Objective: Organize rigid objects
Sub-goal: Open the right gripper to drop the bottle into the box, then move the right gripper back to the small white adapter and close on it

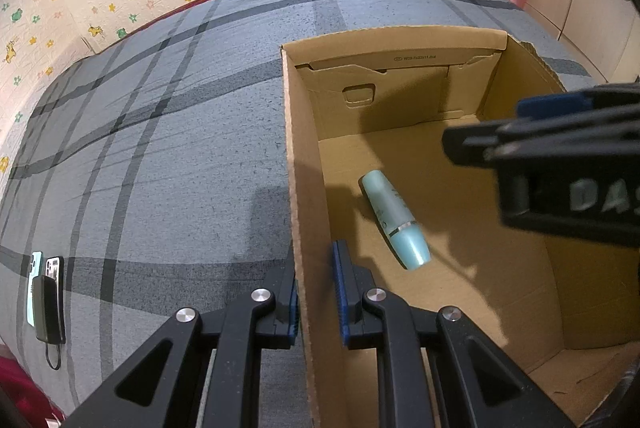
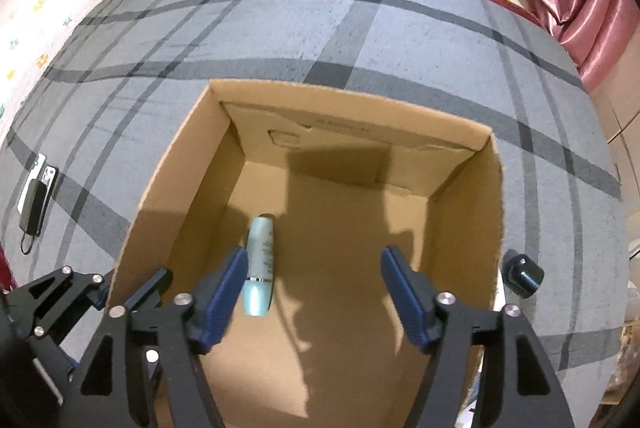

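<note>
Blue-padded, the right tool hangs over the open cardboard box with its jaws spread wide and nothing between them. One pad sits just beside the teal bottle, which lies on its side on the box floor, cap end toward the camera; contact between pad and bottle cannot be confirmed from this view.

Left tool straddles the near left wall of the box, one finger outside and one inside. The jaws stand only narrowly apart; whether they actually pinch the cardboard cannot be told, as a slight gap shows on the inner side.

Risks, as judged from this position:
- If the left tool is not clamping the wall, the light box may slide or tip on the soft plaid bed when the right tool withdraws or brushes a wall.
- The bottle is round and lying flat; a nudge from the nearby pad would likely roll it across the box floor.
- A black cap-like object rests just outside the right wall; its nature is unclear.

Phones and a power bank lie well apart at the bed's left edge, outside the box.
</note>
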`<control>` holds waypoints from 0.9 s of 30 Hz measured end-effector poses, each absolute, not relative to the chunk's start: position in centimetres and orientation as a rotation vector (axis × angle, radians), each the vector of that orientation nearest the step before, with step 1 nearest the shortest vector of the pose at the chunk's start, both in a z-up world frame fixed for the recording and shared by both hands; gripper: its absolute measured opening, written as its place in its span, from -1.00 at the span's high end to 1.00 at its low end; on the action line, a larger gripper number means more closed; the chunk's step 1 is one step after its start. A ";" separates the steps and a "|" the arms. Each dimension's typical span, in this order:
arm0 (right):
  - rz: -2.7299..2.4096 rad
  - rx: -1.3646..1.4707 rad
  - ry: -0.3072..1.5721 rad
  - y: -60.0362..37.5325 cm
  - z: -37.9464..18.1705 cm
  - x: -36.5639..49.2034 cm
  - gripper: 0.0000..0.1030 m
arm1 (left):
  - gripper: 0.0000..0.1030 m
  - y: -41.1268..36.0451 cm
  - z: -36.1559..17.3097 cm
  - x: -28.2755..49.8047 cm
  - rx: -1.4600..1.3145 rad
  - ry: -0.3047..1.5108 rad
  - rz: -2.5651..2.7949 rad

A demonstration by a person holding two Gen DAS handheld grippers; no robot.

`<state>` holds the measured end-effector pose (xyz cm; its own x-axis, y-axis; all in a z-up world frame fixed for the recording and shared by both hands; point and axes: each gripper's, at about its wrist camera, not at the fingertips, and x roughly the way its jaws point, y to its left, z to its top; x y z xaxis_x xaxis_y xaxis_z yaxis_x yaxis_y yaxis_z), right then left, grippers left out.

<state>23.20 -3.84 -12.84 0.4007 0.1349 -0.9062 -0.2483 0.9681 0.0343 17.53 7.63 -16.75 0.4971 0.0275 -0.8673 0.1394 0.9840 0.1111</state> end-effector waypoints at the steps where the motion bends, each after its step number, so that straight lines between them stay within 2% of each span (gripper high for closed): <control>1: 0.240 -0.107 1.128 -3.9 -12.6 23.2 -0.55 | 0.70 7.6 -16.7 17.6 0.176 1.050 -0.068; 4: 0.230 -0.087 1.113 -4.7 -11.8 23.1 -0.77 | 0.70 7.5 -16.8 17.6 0.180 1.050 -0.067; 7: 0.213 -0.080 1.093 -5.8 -11.1 22.9 -0.81 | 0.70 7.5 -16.8 17.6 0.184 1.052 -0.065; 11: 0.207 -0.075 1.063 -7.3 -9.9 22.3 -0.95 | 0.70 7.4 -16.8 17.6 0.183 1.052 -0.064; 27: 0.089 -0.010 0.985 -16.0 -5.7 20.2 -0.96 | 0.70 7.4 -16.7 17.5 0.191 1.053 -0.060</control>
<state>20.23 -15.98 -5.67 0.5495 0.0705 -0.8325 -0.0793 0.9963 0.0321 17.53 7.36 -16.71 0.4952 0.0422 -0.8678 0.1407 0.9818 0.1280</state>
